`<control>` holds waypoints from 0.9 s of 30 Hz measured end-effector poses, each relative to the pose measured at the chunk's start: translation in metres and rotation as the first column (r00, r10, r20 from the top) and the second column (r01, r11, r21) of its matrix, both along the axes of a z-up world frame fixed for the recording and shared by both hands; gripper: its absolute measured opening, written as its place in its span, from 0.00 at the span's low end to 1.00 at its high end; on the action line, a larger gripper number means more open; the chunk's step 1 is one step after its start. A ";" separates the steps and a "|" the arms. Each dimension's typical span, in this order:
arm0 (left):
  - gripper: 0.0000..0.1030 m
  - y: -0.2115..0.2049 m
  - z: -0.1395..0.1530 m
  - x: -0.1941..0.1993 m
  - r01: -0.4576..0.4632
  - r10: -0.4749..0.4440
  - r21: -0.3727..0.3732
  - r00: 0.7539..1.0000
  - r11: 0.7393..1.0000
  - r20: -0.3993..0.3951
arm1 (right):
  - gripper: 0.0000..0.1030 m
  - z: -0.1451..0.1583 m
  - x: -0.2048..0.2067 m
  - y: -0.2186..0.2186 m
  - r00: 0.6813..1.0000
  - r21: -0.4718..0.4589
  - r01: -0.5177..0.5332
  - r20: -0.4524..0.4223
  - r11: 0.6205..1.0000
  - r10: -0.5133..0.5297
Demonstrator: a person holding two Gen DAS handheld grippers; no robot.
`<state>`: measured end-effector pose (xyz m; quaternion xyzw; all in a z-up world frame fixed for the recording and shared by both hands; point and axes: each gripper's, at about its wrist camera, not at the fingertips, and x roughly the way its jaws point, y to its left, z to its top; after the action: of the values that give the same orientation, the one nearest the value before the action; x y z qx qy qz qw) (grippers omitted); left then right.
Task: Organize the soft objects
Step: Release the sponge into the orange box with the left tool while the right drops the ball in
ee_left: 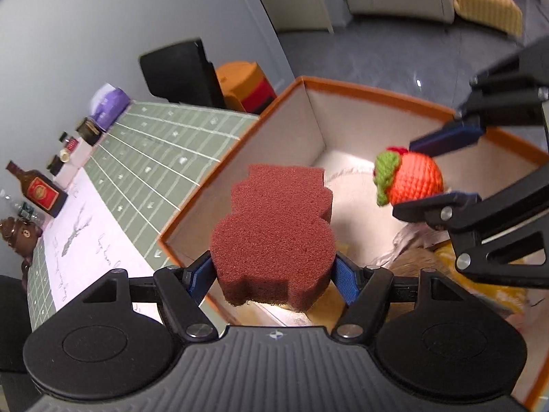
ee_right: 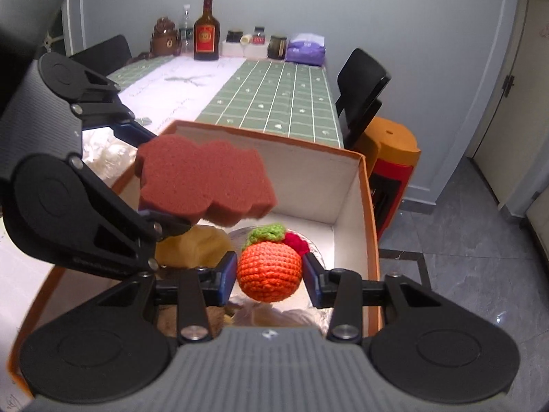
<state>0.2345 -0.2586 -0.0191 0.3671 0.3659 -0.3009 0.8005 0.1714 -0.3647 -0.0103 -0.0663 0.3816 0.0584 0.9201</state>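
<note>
Left wrist view: left gripper [ee_left: 274, 271] has its jaws clamped across the wide lobe of the red-brown sponge [ee_left: 274, 226], pinched at the near end so the rest sticks out forward over the orange-rimmed box [ee_left: 377, 91]. The wide grip fits a bulky, squashy piece. The sponge hangs above the box's near-left corner, not inside yet. The right gripper [ee_left: 430, 175] comes in from the right, jaws closed on the crocheted orange fruit [ee_left: 417, 180], which also hangs over the box opening. Green leaf faces the sponge; the two things are apart. Soft items already lie on the box floor, blurred, can't tell which. The box sits against the green checked worktop [ee_left: 154, 158].

Right wrist view: right gripper [ee_right: 269, 276] squeezes the crocheted fruit [ee_right: 269, 269] across its middle, pads on both sides, leaf up. Held above the box [ee_right: 363, 185] interior, likely for a drop. Left gripper [ee_right: 151, 171] crosses in from the left with the sponge [ee_right: 202, 180] tilted above and beyond the fruit, not touching it. Both loads look staged over the same box; my read is release comes next.
</note>
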 end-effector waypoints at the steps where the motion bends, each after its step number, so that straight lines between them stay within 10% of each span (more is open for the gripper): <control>1: 0.80 -0.001 -0.003 0.002 0.002 -0.002 0.010 1.000 1.000 -0.002 | 0.40 -0.002 0.005 0.000 1.000 -0.004 -0.006 -0.006 1.000 0.006; 15: 0.88 -0.012 -0.021 0.016 0.023 -0.023 0.089 1.000 0.996 0.004 | 0.40 -0.021 0.028 0.000 0.997 -0.003 -0.016 -0.077 1.000 0.016; 27: 0.89 0.016 0.022 0.001 -0.046 0.052 -0.076 0.995 0.996 0.080 | 0.40 -0.017 0.036 0.006 0.997 0.022 -0.009 -0.081 1.000 0.011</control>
<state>0.2359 -0.2422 0.0027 0.3402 0.3302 -0.2793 0.8350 0.2074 -0.3582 -0.0272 -0.0556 0.4176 0.0697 0.9042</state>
